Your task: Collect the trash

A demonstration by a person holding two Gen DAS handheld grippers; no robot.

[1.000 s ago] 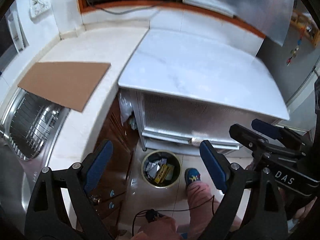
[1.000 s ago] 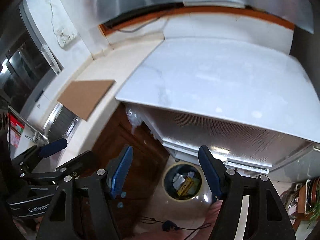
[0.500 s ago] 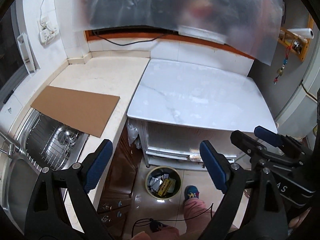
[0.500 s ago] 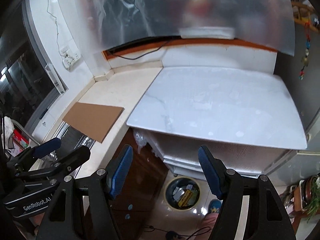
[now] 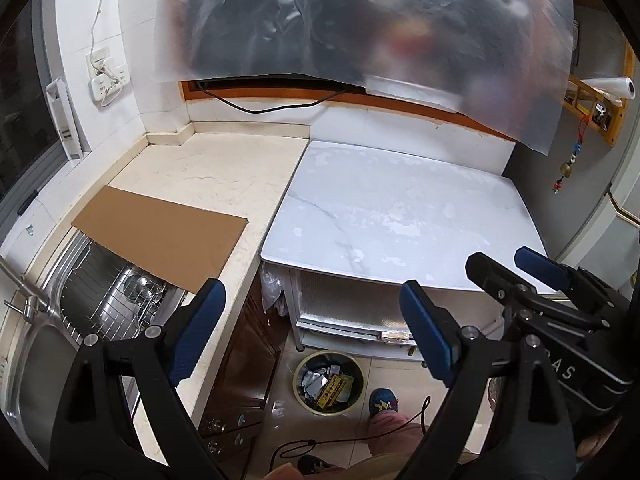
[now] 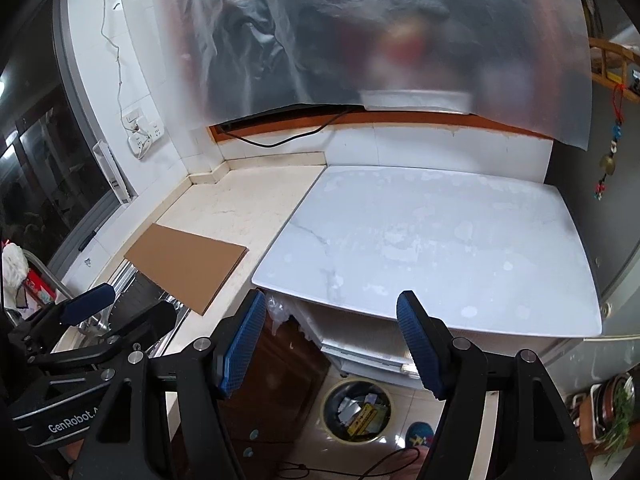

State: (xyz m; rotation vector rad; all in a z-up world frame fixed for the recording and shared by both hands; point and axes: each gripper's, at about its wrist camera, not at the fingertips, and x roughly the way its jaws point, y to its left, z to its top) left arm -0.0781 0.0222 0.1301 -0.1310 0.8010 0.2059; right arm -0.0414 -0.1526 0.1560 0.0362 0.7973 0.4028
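A round trash bin stands on the floor below the white table, holding several wrappers and a yellow packet; it also shows in the right wrist view. My left gripper is open and empty, held high above the floor and counter. My right gripper is open and empty at about the same height. Each gripper shows in the other's view: the right gripper at right, the left gripper at left. No loose trash shows on the white marble table or the beige counter.
A brown cardboard sheet lies on the counter, overhanging a steel sink with a wire rack. A wooden cabinet sits under the counter. A translucent plastic sheet hangs over the back wall. My shoe is beside the bin.
Both grippers have risen and tilted up, away from the bin. The bin now looks smaller and lower in both views, and more of the wall and plastic sheet shows. Both jaws stayed open.
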